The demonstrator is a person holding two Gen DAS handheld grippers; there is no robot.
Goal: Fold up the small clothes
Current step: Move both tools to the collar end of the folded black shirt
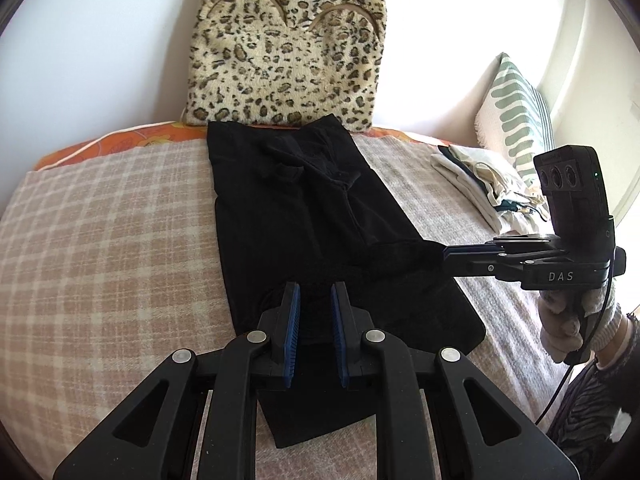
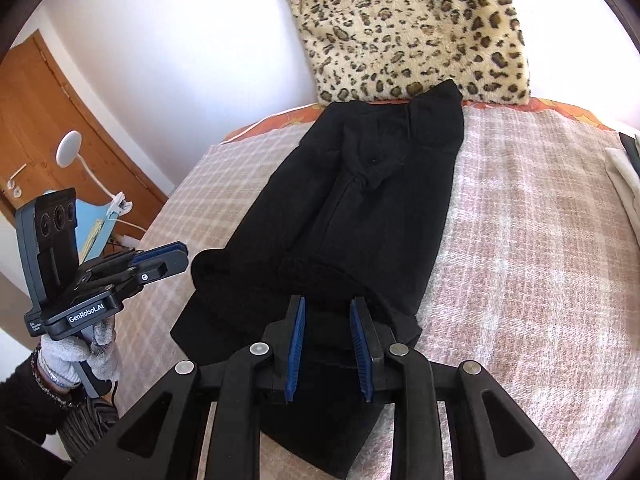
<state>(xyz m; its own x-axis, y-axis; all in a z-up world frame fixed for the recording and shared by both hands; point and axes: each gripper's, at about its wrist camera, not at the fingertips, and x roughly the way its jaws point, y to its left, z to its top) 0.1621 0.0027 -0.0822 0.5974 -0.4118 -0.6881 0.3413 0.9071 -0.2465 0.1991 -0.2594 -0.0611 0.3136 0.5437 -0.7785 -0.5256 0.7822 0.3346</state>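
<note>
A black garment lies lengthwise on the checked blanket, its far end against a leopard-print cushion. The near hem is raised into a rolled fold. My left gripper is shut on the hem's left corner, with black fabric between its blue pads. My right gripper pinches the hem's right side, and the cloth bunches at its tips. A gloved hand holds each gripper. The cloth beneath the fold is hidden.
A pile of pale folded clothes lies at the blanket's right, before a green-striped cushion. An orange flowered sheet shows at the bed's far edge by the white wall. A wooden door and a white lamp stand to the left.
</note>
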